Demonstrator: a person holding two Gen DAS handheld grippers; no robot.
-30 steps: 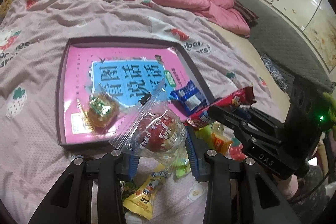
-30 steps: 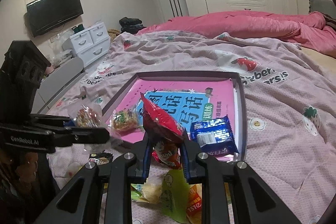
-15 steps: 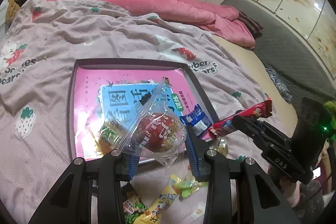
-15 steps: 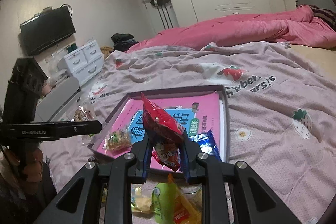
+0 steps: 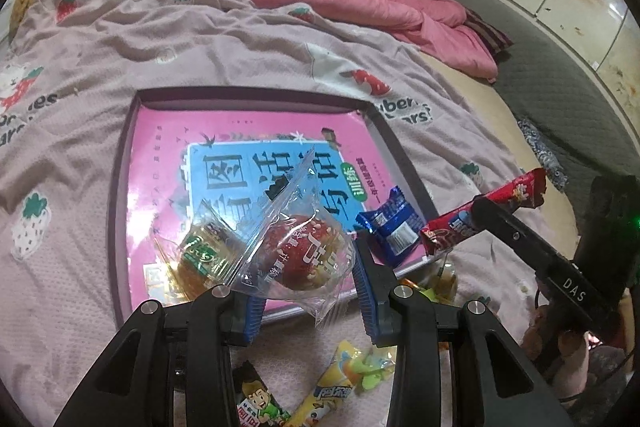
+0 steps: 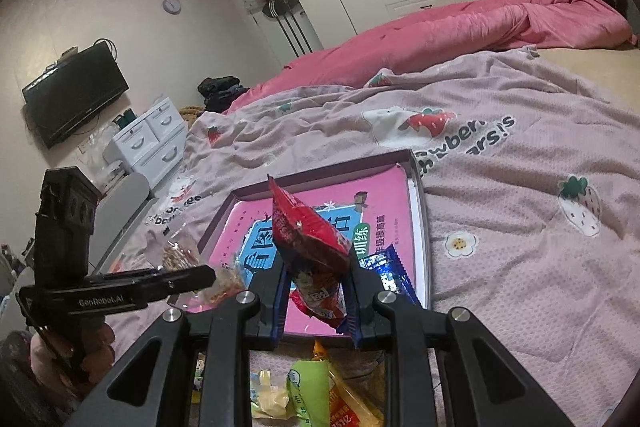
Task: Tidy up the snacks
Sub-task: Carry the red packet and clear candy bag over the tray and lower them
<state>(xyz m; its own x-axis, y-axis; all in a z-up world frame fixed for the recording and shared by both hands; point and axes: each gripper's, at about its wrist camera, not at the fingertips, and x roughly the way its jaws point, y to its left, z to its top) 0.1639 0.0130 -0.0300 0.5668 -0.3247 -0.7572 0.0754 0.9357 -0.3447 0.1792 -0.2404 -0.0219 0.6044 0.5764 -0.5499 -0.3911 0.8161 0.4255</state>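
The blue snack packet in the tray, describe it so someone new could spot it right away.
On the bed lies a shallow tray lined with a pink book. The blue snack packet lies at its near right corner. It alone is dark blue and foil; the wrapped sweet nearby is clear and golden.

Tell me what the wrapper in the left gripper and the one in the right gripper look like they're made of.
Clear wrapper in the left gripper: thin transparent plastic film, glossy; the red snack inside shows through and it crinkles.
Red wrapper in the right gripper: opaque printed plastic or foil laminate, probably; shiny highlights, sharp creases, serrated end.
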